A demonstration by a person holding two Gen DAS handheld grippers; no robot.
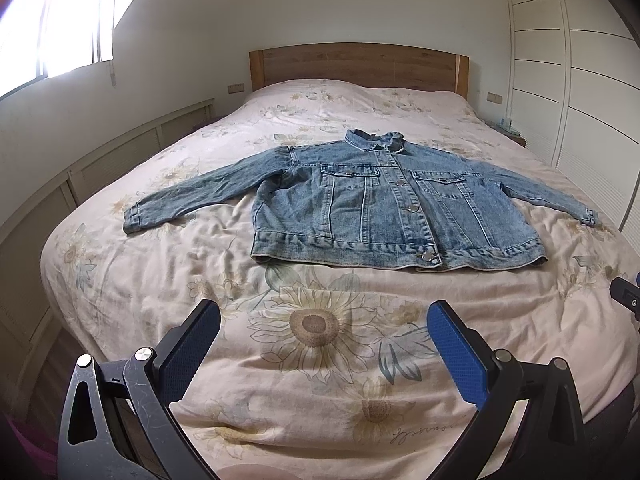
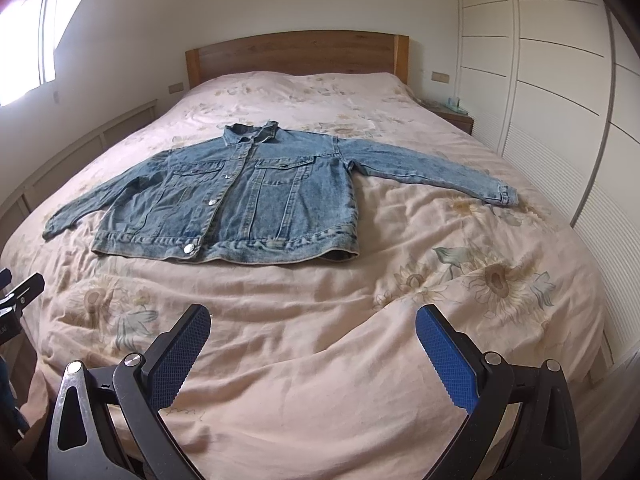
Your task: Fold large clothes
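Note:
A blue denim jacket lies flat, front side up and buttoned, on the bed, with both sleeves spread out to the sides. It also shows in the right wrist view. My left gripper is open and empty, held above the foot of the bed, well short of the jacket's hem. My right gripper is open and empty too, above the foot of the bed, nearer the jacket's right sleeve side. Part of the right gripper shows at the right edge of the left wrist view.
The bed carries a pink sunflower-print cover with a wooden headboard at the far end. White wardrobe doors run along the right. A low panelled wall and a bright window are on the left. A bedside table stands at the far right.

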